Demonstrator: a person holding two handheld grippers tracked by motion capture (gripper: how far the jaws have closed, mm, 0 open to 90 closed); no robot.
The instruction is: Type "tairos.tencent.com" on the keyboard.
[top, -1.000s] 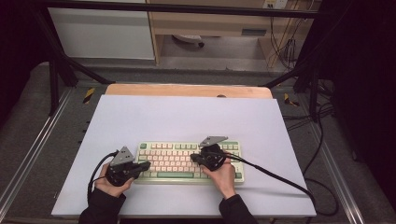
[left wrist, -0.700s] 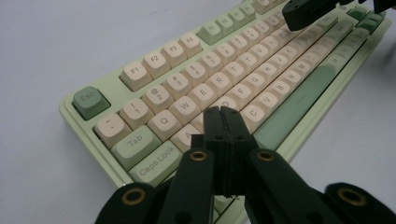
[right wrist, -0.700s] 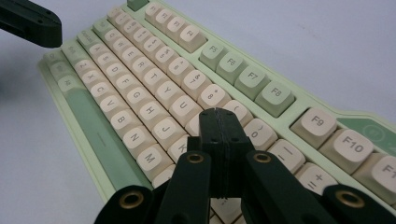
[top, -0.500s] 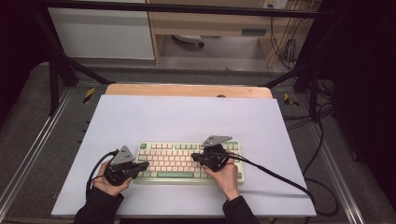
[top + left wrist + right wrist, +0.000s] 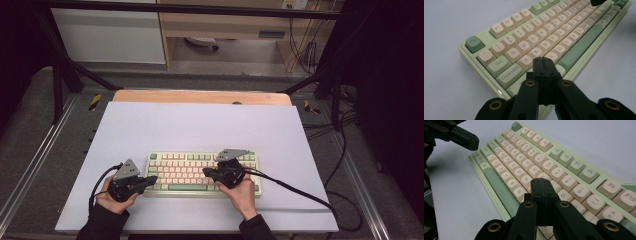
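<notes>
Pale green plastic keyboard with cream keys point(image 5: 202, 173) lying flat on the white surface point(image 5: 200, 125), near the front edge. Left hand-held gripper point(image 5: 543, 60) pressed together over the Z key, holding nothing. Right hand-held gripper point(image 5: 541, 180) pressed together too, over the middle keys.

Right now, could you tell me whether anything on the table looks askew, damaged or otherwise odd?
Nothing stands out. The keyboard lies flat and square on the white mat, its keys all seated. The left gripper and right gripper are both shut above the keys.
</notes>
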